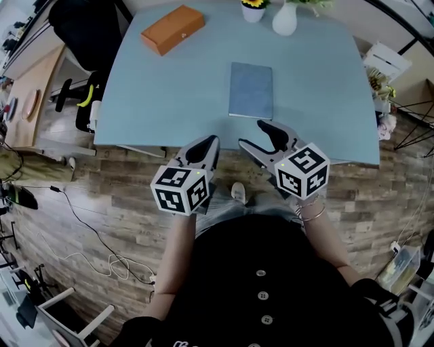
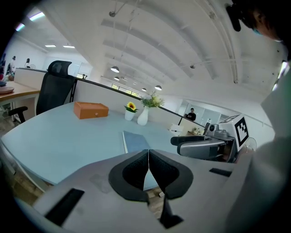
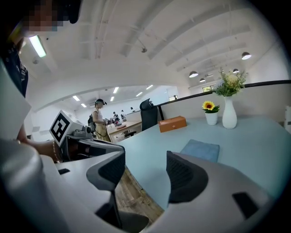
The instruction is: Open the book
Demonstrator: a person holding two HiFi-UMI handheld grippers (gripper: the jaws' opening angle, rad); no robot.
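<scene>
I see the thin, closed blue-grey book point(image 1: 251, 90) lying flat on the pale blue table point(image 1: 156, 101), a little right of centre and near the table's front edge. Its cover is down.

My left gripper point(image 1: 209, 144) hangs just off that front edge, over the wooden floor. In the left gripper view its dark padded jaws meet along a single line, with nothing between them. My right gripper point(image 1: 252, 135) sits beside it, closer to the book, with its tips over the table edge just short of the book's near end and not touching it. In the right gripper view its jaws stand wide apart and empty, with table edge and floor showing through the gap.

At the far side of the table are an orange rectangular box point(image 1: 173, 28), a small white pot with a yellow sunflower point(image 1: 253, 9) and a white vase point(image 1: 285, 19), all well apart from the book.
</scene>
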